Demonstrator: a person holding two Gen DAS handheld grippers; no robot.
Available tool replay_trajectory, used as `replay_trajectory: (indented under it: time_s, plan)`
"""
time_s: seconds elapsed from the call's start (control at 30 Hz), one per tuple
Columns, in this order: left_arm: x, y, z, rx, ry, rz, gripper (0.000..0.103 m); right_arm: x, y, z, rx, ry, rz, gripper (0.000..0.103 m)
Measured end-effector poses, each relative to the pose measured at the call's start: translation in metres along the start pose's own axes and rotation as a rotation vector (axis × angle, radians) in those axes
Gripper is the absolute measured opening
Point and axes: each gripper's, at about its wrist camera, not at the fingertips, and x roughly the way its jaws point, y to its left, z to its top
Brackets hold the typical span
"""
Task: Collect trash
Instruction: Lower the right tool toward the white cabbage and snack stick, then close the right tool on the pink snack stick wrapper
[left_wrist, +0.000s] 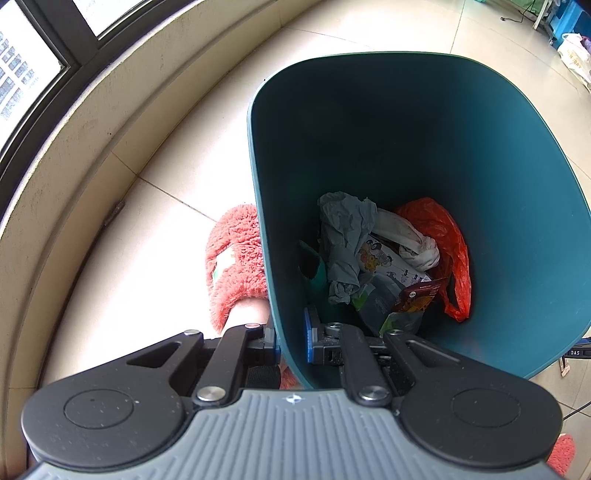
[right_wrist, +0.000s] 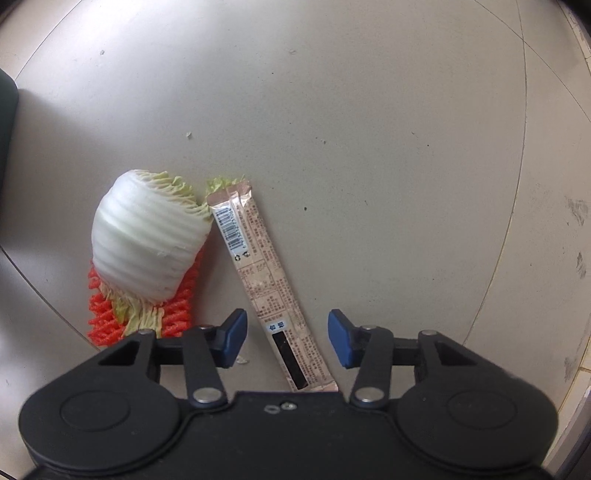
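Left gripper (left_wrist: 291, 341) clamped on near wall of dark teal plastic bin (left_wrist: 480, 166). Crumpled trash at bin bottom; single items hard to tell.

Right gripper (right_wrist: 287, 338) half open, blue pads each side of long beige snack-stick wrapper (right_wrist: 266, 273) on grey floor (right_wrist: 369, 110), not pressing it. Wrapper's near end hidden under gripper body. White cabbage piece (right_wrist: 147, 236) beside, over orange mesh (right_wrist: 181, 310).

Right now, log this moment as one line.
left gripper: shut on bin rim | right gripper: open, straddling sachet | cabbage: on floor
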Motion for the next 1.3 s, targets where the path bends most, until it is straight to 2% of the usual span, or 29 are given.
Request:
replay_trajectory:
  time_s: [0.07, 0.17, 0.57, 0.87, 1.3]
  plan:
    - [0.000, 0.000, 0.000, 0.001, 0.000, 0.000, 0.011, 0.003, -0.003, -0.001, 0.012, -0.002, 0.012, 0.042]
    - [0.000, 0.000, 0.000, 0.001, -0.001, 0.002, 0.011, 0.003, -0.003, -0.004, 0.010, -0.006, 0.027, 0.032]
    - [0.000, -0.004, -0.003, 0.020, -0.015, 0.016, 0.011, -0.012, 0.025, -0.007, -0.013, -0.003, -0.035, 0.024]
    - [-0.004, -0.002, -0.005, 0.017, -0.032, 0.013, 0.011, -0.066, 0.039, -0.009, -0.011, -0.066, -0.042, 0.019]
    - [-0.004, -0.006, -0.006, 0.039, -0.043, 0.026, 0.011, -0.201, 0.073, -0.014, -0.057, -0.257, 0.003, 0.018]
